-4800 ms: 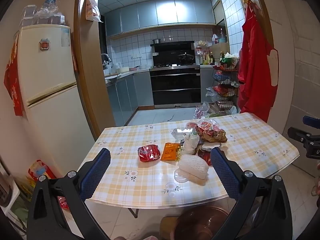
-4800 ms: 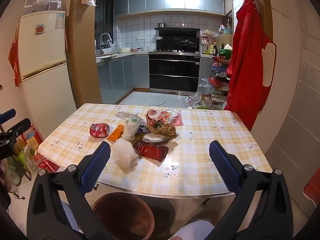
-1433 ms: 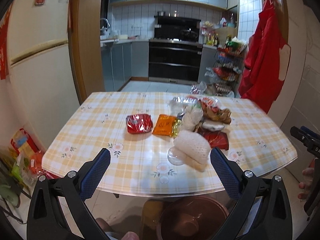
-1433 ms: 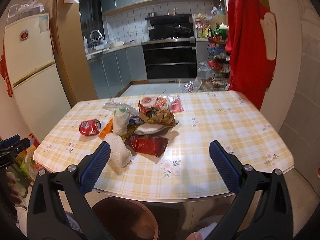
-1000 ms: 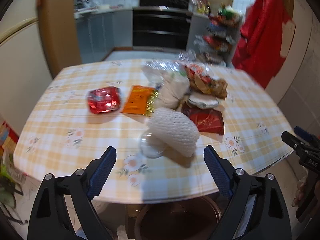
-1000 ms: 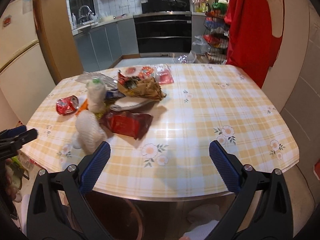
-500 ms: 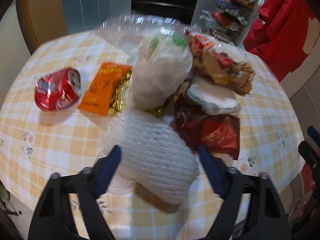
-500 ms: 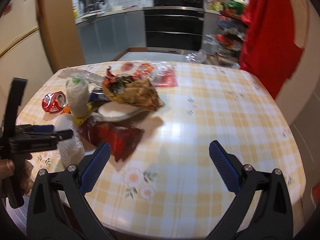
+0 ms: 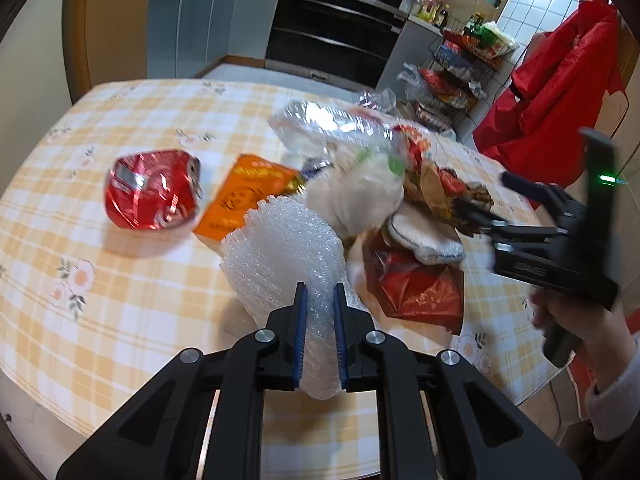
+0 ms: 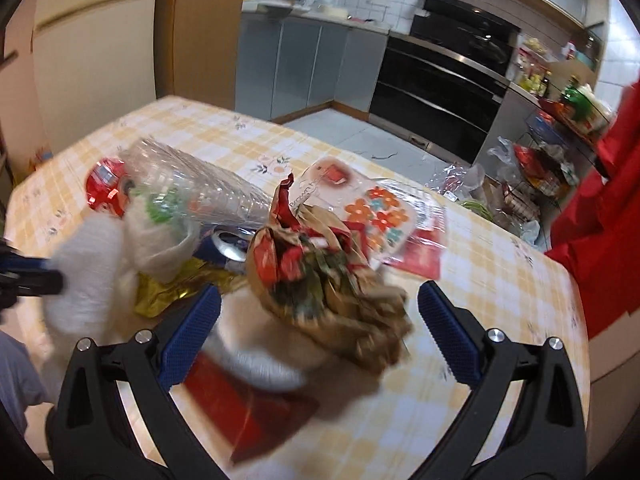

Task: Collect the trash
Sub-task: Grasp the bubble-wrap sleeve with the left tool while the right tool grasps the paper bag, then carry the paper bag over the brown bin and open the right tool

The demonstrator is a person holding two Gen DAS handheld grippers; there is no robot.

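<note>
A pile of trash lies on the checked table [image 9: 120,312]. My left gripper [image 9: 320,294] is closing, and its blue pads pinch the near end of a white foam net [image 9: 280,256]. Beside the net are a crushed red can [image 9: 152,190], an orange packet [image 9: 244,196], a white bag [image 9: 356,196] and a red packet [image 9: 416,292]. My right gripper [image 10: 320,332] is open, with a crumpled brown wrapper [image 10: 320,276] between its fingers but untouched. From the left wrist, the right gripper [image 9: 480,216] reaches into the pile from the right. A clear bottle [image 10: 192,188] lies behind.
A white dish [image 10: 260,360] sits under the wrapper. A wire rack of groceries [image 9: 460,68] and a hanging red garment [image 9: 560,92] stand past the table's far right. A black oven [image 9: 332,40] and a wooden door frame [image 10: 200,28] are behind. A hand [image 9: 580,328] holds the right gripper.
My left gripper moved forward and down onto the foam net, and its jaws narrowed around it. My right gripper swung in over the pile, so the brown wrapper is now between its fingers.
</note>
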